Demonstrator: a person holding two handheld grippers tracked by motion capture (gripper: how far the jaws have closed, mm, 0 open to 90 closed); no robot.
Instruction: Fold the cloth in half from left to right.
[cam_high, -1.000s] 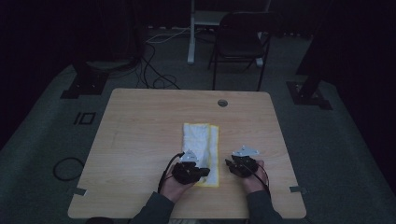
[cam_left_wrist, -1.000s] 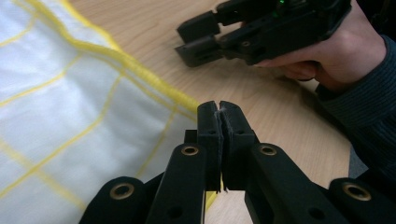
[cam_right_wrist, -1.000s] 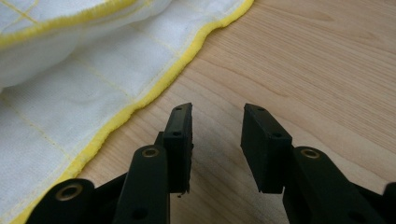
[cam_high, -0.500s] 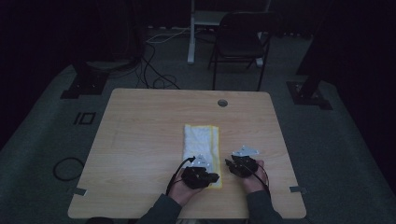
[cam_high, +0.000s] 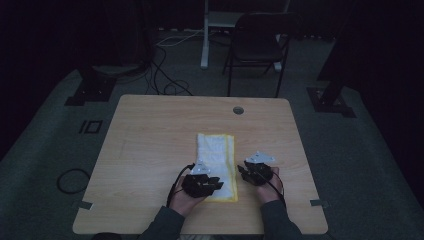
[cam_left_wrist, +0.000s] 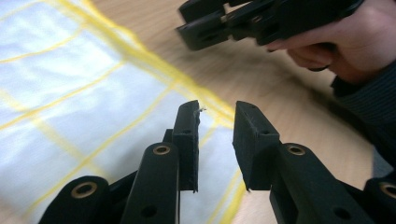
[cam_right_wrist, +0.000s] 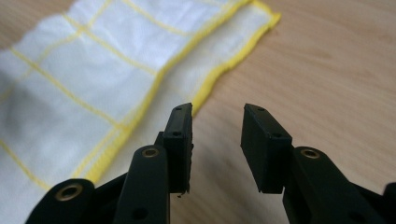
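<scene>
Folded white cloth with yellow grid lines and yellow hem (cam_high: 216, 165), flat on the pale wooden table (cam_high: 150, 145), near its front edge. Left gripper (cam_high: 212, 184) over the cloth's near end, jaws just opening, part-spread, nothing pinched. Right gripper (cam_high: 243, 171) just beside the cloth's right hem, jaws part-open over bare wood, empty.

A light wooden table (cam_high: 150, 150) carries a folded white cloth with yellow edging (cam_high: 216, 159).
</scene>
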